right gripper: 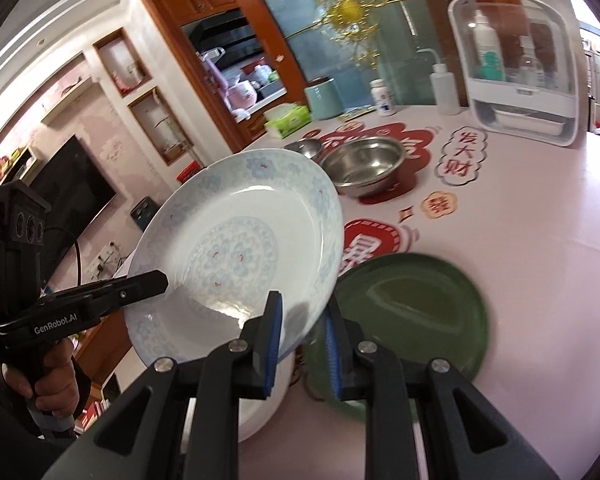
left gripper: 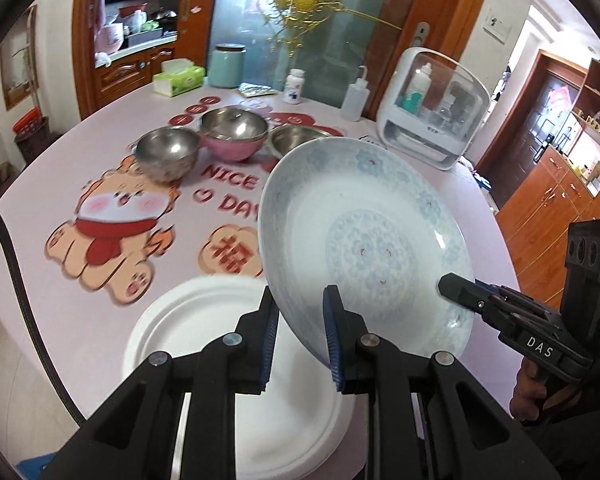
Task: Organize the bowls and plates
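A white plate with a pale blue floral pattern (left gripper: pixel 364 240) is held tilted in the air over the table. My left gripper (left gripper: pixel 300 328) is shut on its near rim; my right gripper (right gripper: pixel 302 334) is shut on its opposite rim, and the plate also shows in the right wrist view (right gripper: pixel 236 248). A plain white plate (left gripper: pixel 204 332) lies on the table under it. A dark green plate (right gripper: pixel 412 320) lies to the right. Two steel bowls (left gripper: pixel 168 152) (right gripper: pixel 362 164) and a pink bowl with a steel bowl inside (left gripper: pixel 234 136) stand further back.
The round table has a pink cartoon cloth (left gripper: pixel 60 184). At the back stand a tissue box (left gripper: pixel 178 78), a teal canister (left gripper: pixel 228 66), a pill bottle (left gripper: pixel 294 86), a squeeze bottle (left gripper: pixel 356 94) and a white clear-door cabinet (left gripper: pixel 436 112).
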